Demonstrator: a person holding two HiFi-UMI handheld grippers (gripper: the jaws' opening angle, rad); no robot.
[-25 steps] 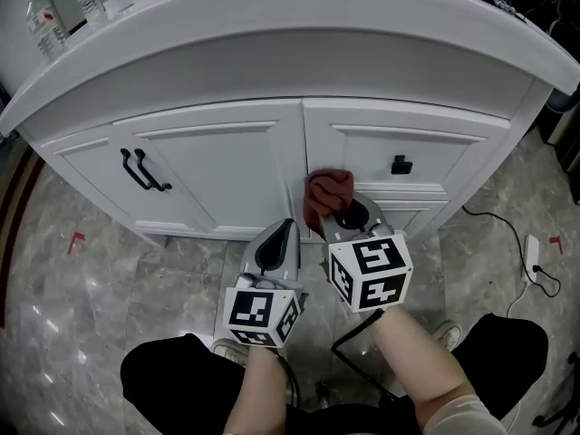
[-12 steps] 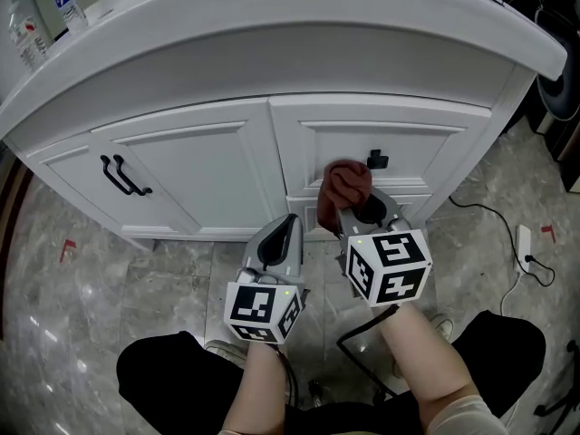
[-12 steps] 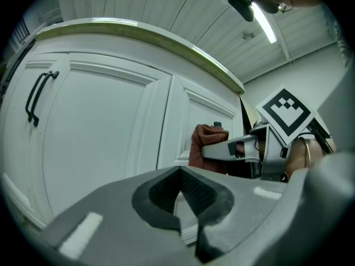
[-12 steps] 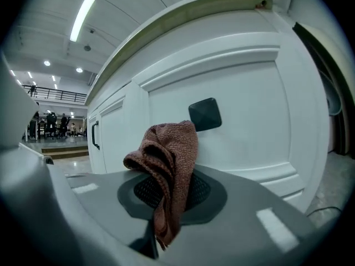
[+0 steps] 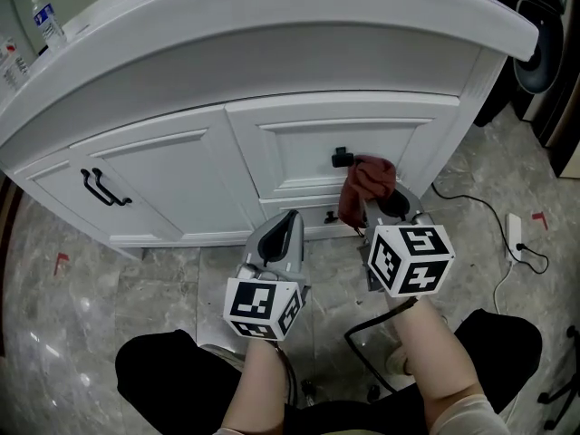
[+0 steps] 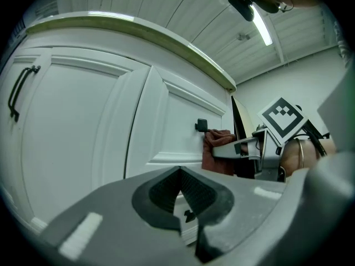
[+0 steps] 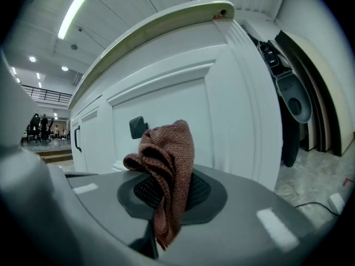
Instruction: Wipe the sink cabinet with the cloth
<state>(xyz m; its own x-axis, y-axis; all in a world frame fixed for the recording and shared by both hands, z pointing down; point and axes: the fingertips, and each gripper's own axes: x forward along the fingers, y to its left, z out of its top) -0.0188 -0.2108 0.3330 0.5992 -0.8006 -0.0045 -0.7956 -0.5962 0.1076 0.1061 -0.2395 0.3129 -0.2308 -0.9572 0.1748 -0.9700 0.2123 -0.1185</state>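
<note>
A white sink cabinet (image 5: 181, 166) with a curved top fills the head view. My right gripper (image 5: 379, 208) is shut on a reddish-brown cloth (image 5: 367, 185), bunched up against the right drawer front just right of a black knob (image 5: 342, 159). The cloth (image 7: 165, 169) sticks up between the shut jaws in the right gripper view, with the knob (image 7: 137, 127) behind it. My left gripper (image 5: 281, 234) is shut and empty, held low in front of the cabinet's base. From the left gripper view I see the cloth (image 6: 217, 148) and the right gripper (image 6: 244, 148) at the drawer.
Black double handles (image 5: 100, 188) sit on the left door. A water bottle (image 5: 47, 18) stands on the countertop at far left. A white power adapter and cable (image 5: 518, 238) lie on the marble floor at right. A dark appliance (image 5: 544, 53) stands beside the cabinet's right end.
My right gripper has carried the cloth rightward along the cabinet front, from the centre stile past the black knob. The view shifted right too. The left gripper stayed low.
</note>
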